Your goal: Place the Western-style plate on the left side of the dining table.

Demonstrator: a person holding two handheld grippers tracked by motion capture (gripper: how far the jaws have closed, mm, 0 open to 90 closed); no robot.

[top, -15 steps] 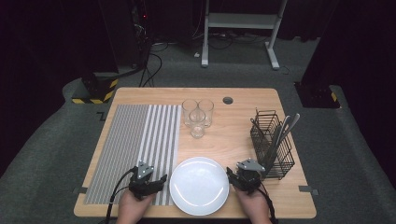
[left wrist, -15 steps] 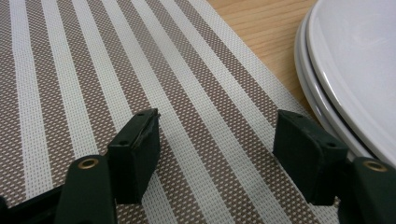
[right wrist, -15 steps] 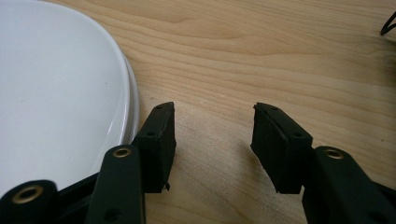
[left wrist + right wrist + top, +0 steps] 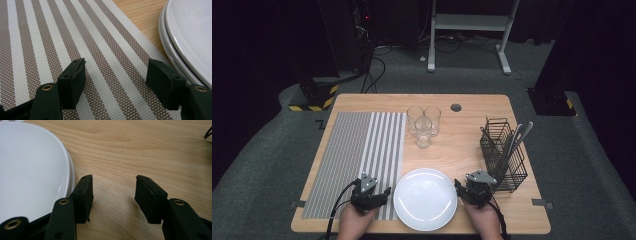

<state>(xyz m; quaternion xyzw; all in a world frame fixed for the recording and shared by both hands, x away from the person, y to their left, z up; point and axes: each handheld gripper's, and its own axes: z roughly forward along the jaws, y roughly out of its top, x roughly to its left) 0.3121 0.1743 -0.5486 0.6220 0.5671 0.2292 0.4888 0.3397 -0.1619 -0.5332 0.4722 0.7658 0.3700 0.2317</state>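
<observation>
Plates unmarked, between open grippers

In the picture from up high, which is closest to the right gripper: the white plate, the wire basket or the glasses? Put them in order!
From the right gripper:
1. White plate: right beside it, toward the table's middle.
2. Wire basket: just past it on the outer side, holding cutlery.
3. Glasses: three clustered far up the table, near the back edge.

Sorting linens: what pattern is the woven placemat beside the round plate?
Brown-and-white stripes, clearest in the left gripper view.
</observation>
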